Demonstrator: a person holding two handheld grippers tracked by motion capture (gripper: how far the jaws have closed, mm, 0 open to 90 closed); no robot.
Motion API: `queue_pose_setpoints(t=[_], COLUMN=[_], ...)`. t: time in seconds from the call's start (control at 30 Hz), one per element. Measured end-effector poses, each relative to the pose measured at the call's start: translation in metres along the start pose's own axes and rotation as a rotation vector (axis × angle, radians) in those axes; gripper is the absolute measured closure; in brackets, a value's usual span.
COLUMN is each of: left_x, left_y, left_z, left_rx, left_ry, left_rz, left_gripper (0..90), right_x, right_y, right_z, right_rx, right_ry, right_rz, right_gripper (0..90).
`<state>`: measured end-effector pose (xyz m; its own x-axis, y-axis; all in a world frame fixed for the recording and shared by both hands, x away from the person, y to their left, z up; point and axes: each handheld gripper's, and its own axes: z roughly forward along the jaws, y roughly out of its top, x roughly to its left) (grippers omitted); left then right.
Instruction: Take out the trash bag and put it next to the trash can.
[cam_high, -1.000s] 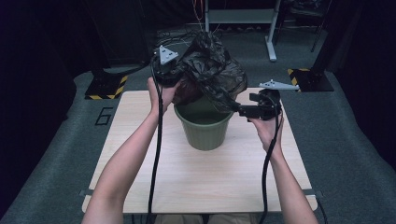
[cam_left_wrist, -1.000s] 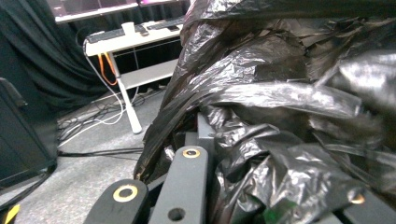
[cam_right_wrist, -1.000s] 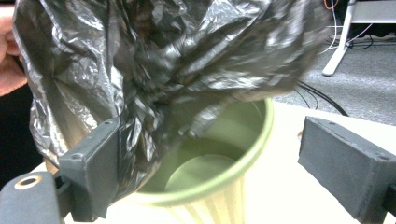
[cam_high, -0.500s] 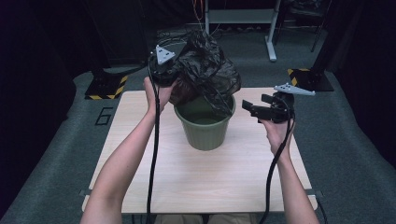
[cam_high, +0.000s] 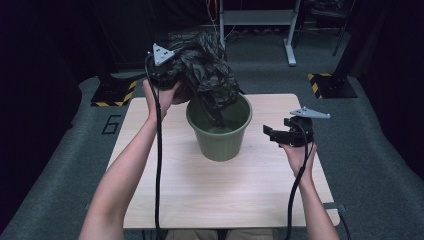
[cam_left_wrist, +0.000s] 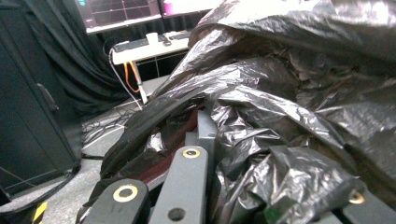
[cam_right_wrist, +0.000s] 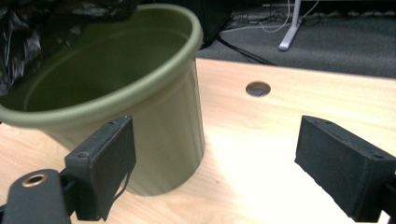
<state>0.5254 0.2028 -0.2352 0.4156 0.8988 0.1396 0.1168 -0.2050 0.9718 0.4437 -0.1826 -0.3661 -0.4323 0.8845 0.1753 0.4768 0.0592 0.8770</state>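
A green bucket (cam_high: 220, 127) stands upright on the pale wooden table (cam_high: 200, 195), a little behind its middle. A crumpled black plastic bag (cam_high: 207, 70) hangs above the bucket, its lower end dipping inside the rim. My left gripper (cam_high: 170, 82) holds the bag at the bucket's back left, shut on it; in the left gripper view the bag (cam_left_wrist: 280, 121) bunches around the jaws. My right gripper (cam_high: 272, 134) hovers to the right of the bucket, open, apart from it. In the right gripper view the bucket (cam_right_wrist: 159, 116) stands beyond the left jaw, with a bit of bag (cam_right_wrist: 28, 37) above it.
The table has a round hole (cam_right_wrist: 258, 88) behind the bucket's right side. Grey carpet surrounds the table, with yellow-black floor markers (cam_high: 327, 85) at both sides. A white desk frame (cam_high: 290, 45) stands at the back. Dark curtains and a desk with monitors (cam_left_wrist: 140, 42) lie beyond.
My right gripper has come off the bucket's right rim, moved right and toward the front, and stands open. The left gripper still holds the bag above the bucket.
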Motion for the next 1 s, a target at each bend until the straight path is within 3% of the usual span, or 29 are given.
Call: queue_pose_setpoints(t=[0.23,0.43,0.73,1.0], left_x=[0.02,0.04,0.072,0.093], left_y=[-0.003,-0.011,-0.025,-0.044], left_z=[-0.011,-0.021,-0.039,-0.048], left_rx=[-0.015,-0.023,-0.031,-0.021], left_ry=[0.016,0.037,0.089,0.126], left_rz=[-0.063,-0.113,-0.172,-0.222], left_gripper=[89.9,89.9,89.9,89.9], right_x=[-0.007,-0.015,-0.022,-0.029], right_y=[-0.023,-0.047,-0.088,-0.118], right_z=[0.008,0.014,0.029,0.041], right_rx=[0.041,0.081,0.156,0.208], right_ry=[0.001,-0.025,-0.096,-0.143], right_rz=[0.027,0.047,0.026,0.018], right_gripper=[11.8,11.7,11.7,11.8])
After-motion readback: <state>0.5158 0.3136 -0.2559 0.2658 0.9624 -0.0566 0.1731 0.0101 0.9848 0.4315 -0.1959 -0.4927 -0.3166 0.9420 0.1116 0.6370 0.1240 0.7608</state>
